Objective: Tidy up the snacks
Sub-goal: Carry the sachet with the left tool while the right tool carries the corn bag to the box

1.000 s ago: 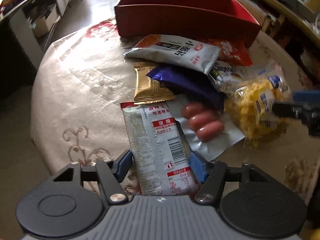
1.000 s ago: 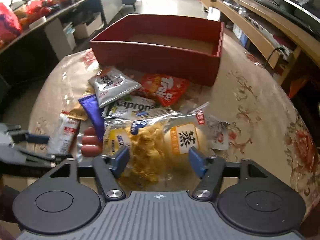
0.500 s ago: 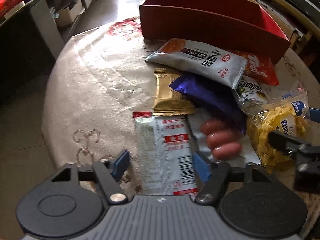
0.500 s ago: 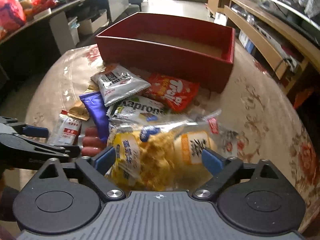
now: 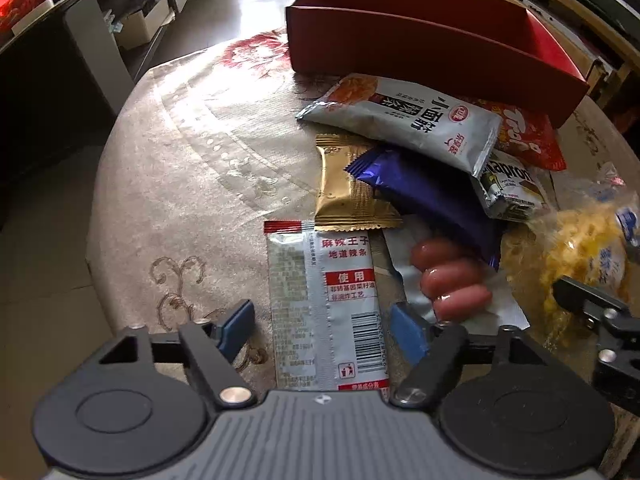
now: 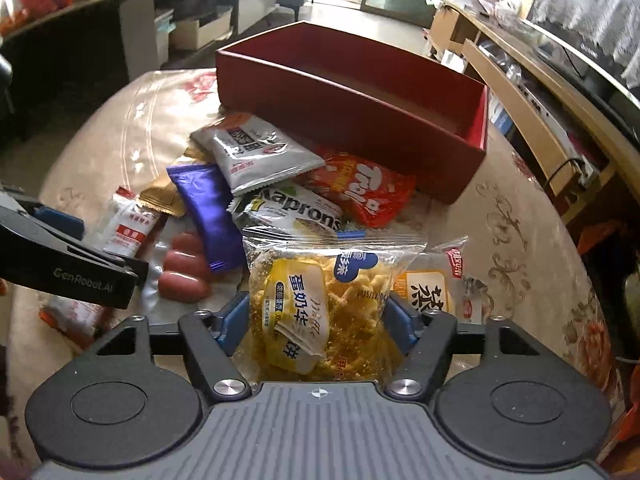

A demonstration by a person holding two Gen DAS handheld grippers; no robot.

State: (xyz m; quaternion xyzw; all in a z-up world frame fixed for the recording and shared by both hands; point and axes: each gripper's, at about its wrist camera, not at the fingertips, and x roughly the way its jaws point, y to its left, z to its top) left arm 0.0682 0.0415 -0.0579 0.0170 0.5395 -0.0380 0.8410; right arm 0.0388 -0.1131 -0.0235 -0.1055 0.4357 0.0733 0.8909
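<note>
A pile of snack packets lies on the round table in front of an empty red box (image 5: 432,36) (image 6: 360,92). My left gripper (image 5: 324,328) is open, its blue fingers on either side of a silver and red spicy-strip packet (image 5: 324,300) that lies flat on the cloth. My right gripper (image 6: 316,320) is shut on a clear bag of yellow waffle snack (image 6: 316,304) and holds it by its sides. The same bag shows at the right edge of the left wrist view (image 5: 580,256).
The pile holds a grey noodle packet (image 5: 404,120), a gold packet (image 5: 344,188), a purple packet (image 5: 432,196), a sausage pack (image 5: 448,280), a Kaprons packet (image 6: 296,212) and a red Troll packet (image 6: 372,192). Bare tablecloth (image 5: 192,176) lies left of it.
My right gripper closed its fingers onto the yellow waffle bag and lifted it a little. My left gripper opened wider around the silver packet and drew back slightly.
</note>
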